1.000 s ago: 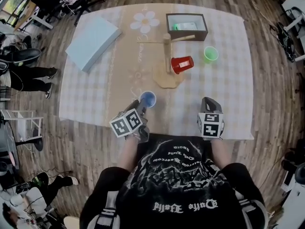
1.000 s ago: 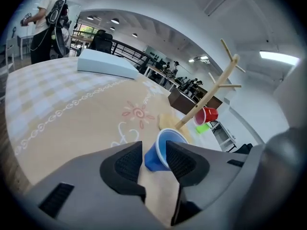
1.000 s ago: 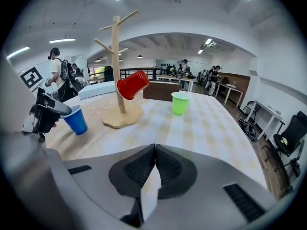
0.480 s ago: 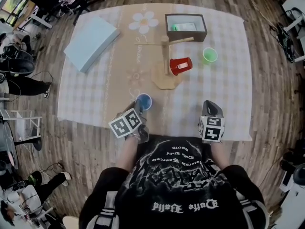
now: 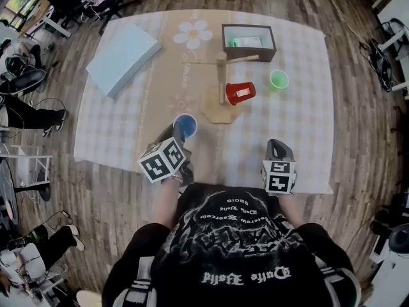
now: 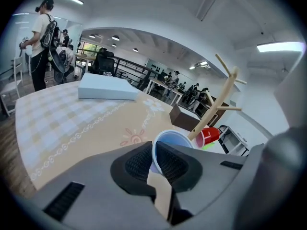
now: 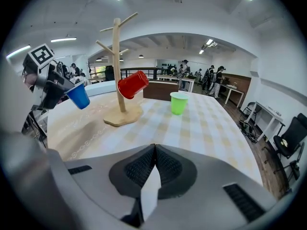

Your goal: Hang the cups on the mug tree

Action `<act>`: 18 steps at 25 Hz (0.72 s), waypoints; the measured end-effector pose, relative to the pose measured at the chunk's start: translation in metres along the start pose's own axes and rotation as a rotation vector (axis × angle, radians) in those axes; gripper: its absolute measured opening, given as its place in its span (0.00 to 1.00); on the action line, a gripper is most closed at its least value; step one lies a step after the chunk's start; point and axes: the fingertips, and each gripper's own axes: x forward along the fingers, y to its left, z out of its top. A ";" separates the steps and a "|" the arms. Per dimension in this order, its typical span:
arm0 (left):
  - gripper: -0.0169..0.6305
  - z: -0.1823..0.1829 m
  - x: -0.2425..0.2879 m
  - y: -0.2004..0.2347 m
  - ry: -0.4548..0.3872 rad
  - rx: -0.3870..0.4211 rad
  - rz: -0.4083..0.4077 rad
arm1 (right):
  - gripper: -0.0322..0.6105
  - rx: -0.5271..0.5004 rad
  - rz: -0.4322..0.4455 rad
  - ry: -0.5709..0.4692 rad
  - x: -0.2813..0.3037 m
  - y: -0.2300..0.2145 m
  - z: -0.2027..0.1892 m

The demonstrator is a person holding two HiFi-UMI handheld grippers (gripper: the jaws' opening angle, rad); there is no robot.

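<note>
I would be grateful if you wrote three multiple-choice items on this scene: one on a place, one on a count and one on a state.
1. Where is the green cup?
A. standing upright on the table, right of the mug tree
B. hung on the mug tree
C. lying on its side on the table

2. How many cups hang on the mug tree?
A. none
B. one
C. two

3. How does the left gripper stand toward the blue cup?
A. open above it
B. shut on its rim
C. shut beside it, not touching

Answers:
1 A, the head view shows it upright on the table beside the tree.
2 B, only the red cup hangs there.
3 B, its jaws have just closed and the pads pinch the rim between them.
</note>
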 end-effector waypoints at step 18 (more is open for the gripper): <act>0.09 0.105 -0.036 -0.050 -0.242 0.145 0.025 | 0.06 -0.021 0.003 0.000 -0.013 0.006 -0.001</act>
